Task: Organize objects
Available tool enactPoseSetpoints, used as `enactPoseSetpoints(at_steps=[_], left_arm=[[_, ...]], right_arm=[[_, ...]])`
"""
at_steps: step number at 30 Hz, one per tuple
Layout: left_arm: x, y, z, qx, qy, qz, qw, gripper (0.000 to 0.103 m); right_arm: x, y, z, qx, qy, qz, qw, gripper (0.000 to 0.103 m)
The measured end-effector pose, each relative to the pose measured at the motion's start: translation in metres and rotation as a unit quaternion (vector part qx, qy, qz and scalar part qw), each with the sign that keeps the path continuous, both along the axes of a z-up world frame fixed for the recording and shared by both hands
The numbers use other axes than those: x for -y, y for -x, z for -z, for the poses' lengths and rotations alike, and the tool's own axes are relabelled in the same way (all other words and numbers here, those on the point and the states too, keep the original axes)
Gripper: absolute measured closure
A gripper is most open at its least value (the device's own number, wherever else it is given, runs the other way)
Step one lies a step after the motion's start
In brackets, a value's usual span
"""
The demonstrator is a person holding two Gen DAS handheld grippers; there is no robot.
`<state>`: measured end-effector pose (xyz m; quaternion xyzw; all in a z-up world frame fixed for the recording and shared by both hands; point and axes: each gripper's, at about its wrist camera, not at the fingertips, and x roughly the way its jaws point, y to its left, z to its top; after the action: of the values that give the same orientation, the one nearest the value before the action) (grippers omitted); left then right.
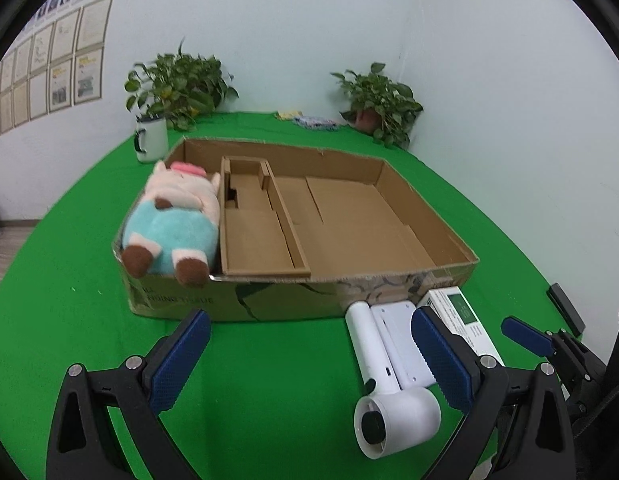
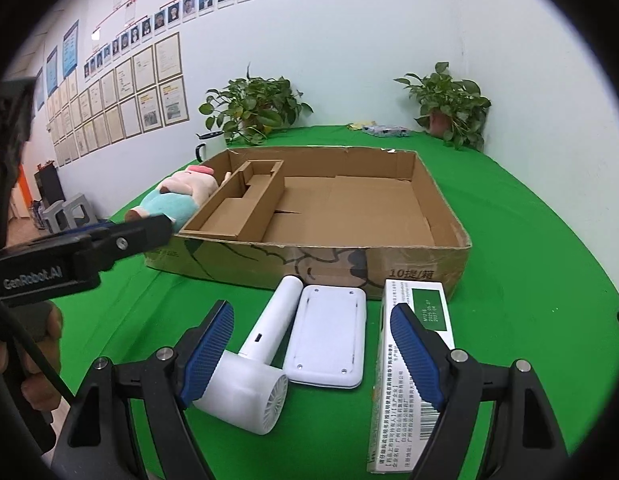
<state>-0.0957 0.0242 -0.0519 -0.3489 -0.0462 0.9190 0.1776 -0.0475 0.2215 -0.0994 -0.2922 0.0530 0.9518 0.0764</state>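
Both grippers hover with jaws spread and empty: a white handheld fan (image 2: 253, 356) lies on the green table (image 2: 529, 240) near the cardboard box (image 2: 309, 256), between the right gripper's (image 2: 313, 350) jaws and just inside the left gripper's (image 1: 309, 356) right finger.

Two handheld grippers, black frames with blue pads

The left gripper (image 1: 309, 340) has two black plastic arms with triangular cut-outs, and each finger carries a dark blue pad (image 1: 177, 360) with a fine dotted texture. Round silver screws (image 1: 134, 361) sit on the joints. The right gripper (image 2: 311, 340) is built the same way (its blue pads have a toothed edge). In the right wrist view, the left gripper's black side shows white letters "GenRobot.AI" (image 2: 31, 276), one silver screw, and a thin black cable (image 2: 33, 356).
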Motion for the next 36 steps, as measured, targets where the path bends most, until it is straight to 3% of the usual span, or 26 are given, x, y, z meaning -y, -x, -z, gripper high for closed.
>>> enactPoseSetpoints(at_steps=[6, 10, 13, 20, 23, 27, 33, 36], left_arm=[[0.009, 0.021, 0.046, 0.100, -0.047, 0.036, 0.9932, 0.002], [0.003, 0.043, 0.070, 0.161, -0.101, 0.084, 0.9783, 0.003], [-0.010, 0.062, 0.084, 0.194, -0.123, 0.120, 0.9658, 0.003], [-0.040, 0.098, 0.120, 0.259, -0.139, 0.162, 0.9422, 0.029], [-0.045, 0.099, 0.123, 0.259, -0.134, 0.175, 0.9405, 0.036], [-0.044, 0.098, 0.128, 0.266, -0.124, 0.176, 0.9394, 0.055], [-0.031, 0.074, 0.132, 0.292, -0.126, 0.164, 0.9337, 0.058], [-0.026, 0.075, 0.133, 0.292, -0.126, 0.156, 0.9353, 0.056]], right_arm=[[0.013, -0.012, 0.016, 0.042, 0.046, -0.071, 0.996, 0.023], [0.022, -0.011, 0.035, 0.080, 0.080, -0.076, 0.991, 0.023], [0.037, -0.004, 0.044, 0.100, 0.067, -0.091, 0.989, 0.023], [0.042, 0.010, 0.051, 0.118, 0.042, -0.062, 0.990, 0.030], [0.042, 0.012, 0.053, 0.119, 0.038, -0.056, 0.991, 0.037], [0.040, 0.010, 0.054, 0.116, 0.042, -0.055, 0.991, 0.039], [0.047, -0.017, 0.051, 0.137, 0.044, -0.088, 0.986, 0.041], [0.049, -0.028, 0.049, 0.146, 0.048, -0.090, 0.984, 0.041]])
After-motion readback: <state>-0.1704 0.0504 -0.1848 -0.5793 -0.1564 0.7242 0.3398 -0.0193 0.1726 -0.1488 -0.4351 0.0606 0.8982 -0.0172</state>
